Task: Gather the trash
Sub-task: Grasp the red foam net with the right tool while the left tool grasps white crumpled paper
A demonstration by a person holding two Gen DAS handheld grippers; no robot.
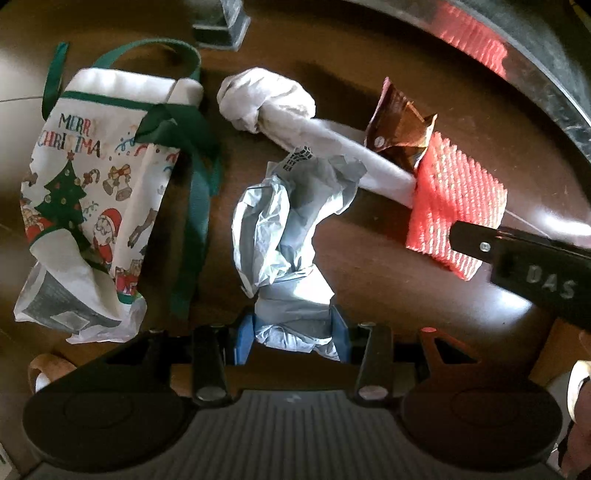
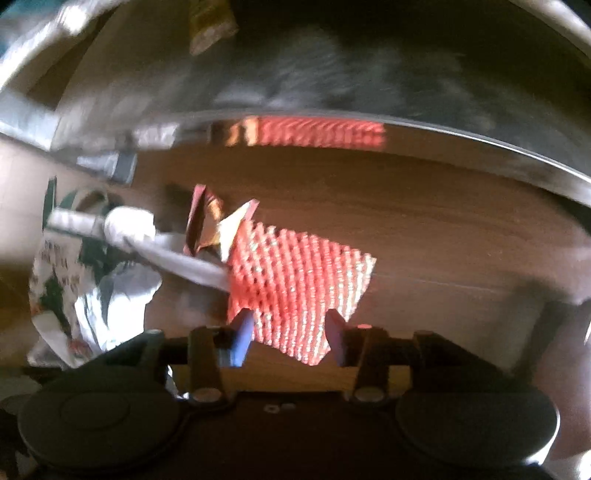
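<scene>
My left gripper point(image 1: 293, 334) is shut on a crumpled pale blue paper point(image 1: 284, 229) on the brown table. A twisted white tissue point(image 1: 280, 110) lies behind it, next to a brown foil wrapper point(image 1: 400, 129) and a red foam net point(image 1: 454, 199). My right gripper point(image 2: 291, 334) is open with its blue fingers on either side of the near edge of the red foam net point(image 2: 303, 280). The wrapper point(image 2: 210, 221) and the tissue point(image 2: 133, 225) also show in the blurred right wrist view. The right gripper's finger point(image 1: 476, 243) shows in the left wrist view at the net's edge.
A Merry Christmas cloth bag point(image 1: 85, 192) with green ribbon lies at the left. A shiny metal bin rim point(image 1: 546, 85) curves along the far right, with its rim point(image 2: 480, 144) behind the net. A dark block point(image 1: 221, 26) stands at the back.
</scene>
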